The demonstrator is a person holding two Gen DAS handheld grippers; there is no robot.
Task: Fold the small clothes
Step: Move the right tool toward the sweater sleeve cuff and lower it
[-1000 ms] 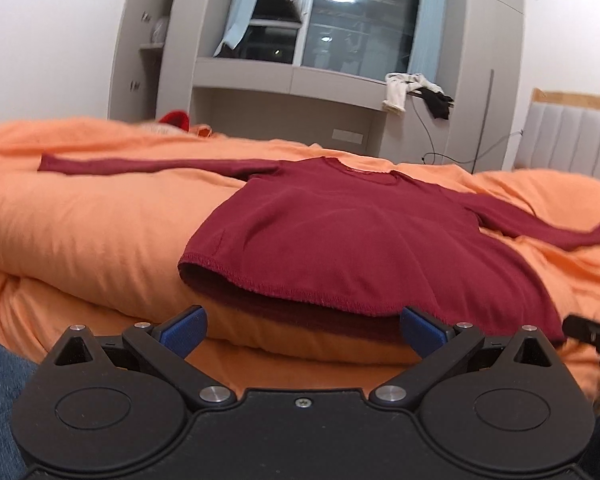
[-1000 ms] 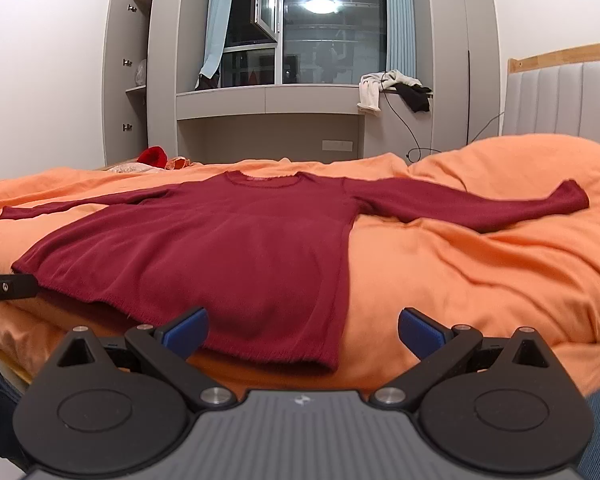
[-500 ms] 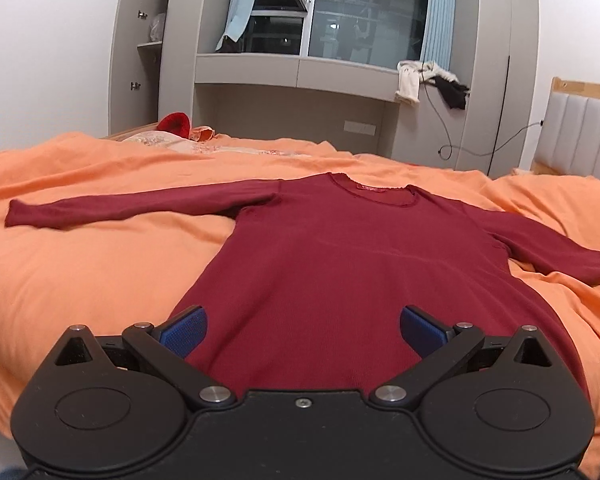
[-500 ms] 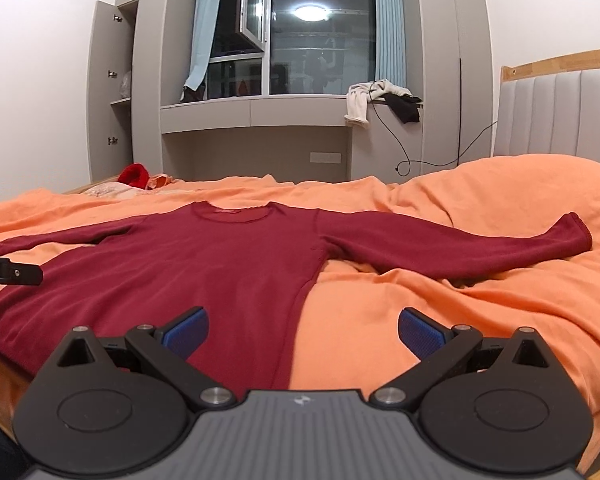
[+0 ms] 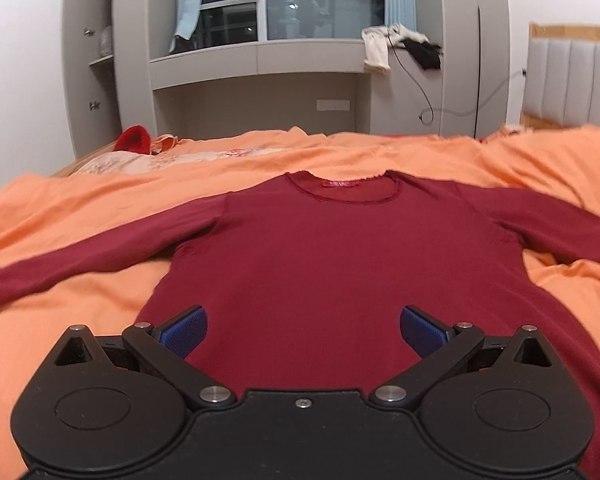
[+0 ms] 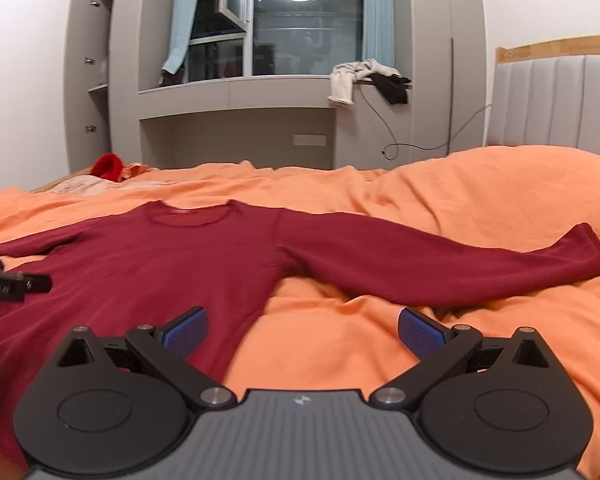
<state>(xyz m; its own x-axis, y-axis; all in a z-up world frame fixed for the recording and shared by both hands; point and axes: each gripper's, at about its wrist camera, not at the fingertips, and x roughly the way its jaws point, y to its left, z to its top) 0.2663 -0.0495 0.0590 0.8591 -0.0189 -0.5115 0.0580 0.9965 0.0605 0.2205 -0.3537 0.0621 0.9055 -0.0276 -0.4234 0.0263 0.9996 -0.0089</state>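
Observation:
A dark red long-sleeved top (image 5: 324, 256) lies flat on the orange duvet (image 5: 80, 216), neckline at the far side and both sleeves spread out. My left gripper (image 5: 303, 330) hovers open over the top's lower body, nothing between its blue pads. In the right wrist view the same top (image 6: 160, 256) fills the left half, its right sleeve (image 6: 460, 264) reaching to the right. My right gripper (image 6: 302, 330) is open above the top's right side edge, holding nothing. The tip of the left gripper's finger (image 6: 16, 284) shows at the left edge, over the top.
The orange duvet (image 6: 480, 200) is rumpled and rises to the right near a grey padded headboard (image 6: 560, 100). A red item (image 5: 134, 140) lies at the bed's far left. Grey cabinets, a window ledge with draped clothes (image 6: 364, 76) and a hanging cable stand behind the bed.
Both grippers have risen and moved forward from the bed's near edge to above the top. The top's hem has dropped out of sight below the grippers. Both stay open.

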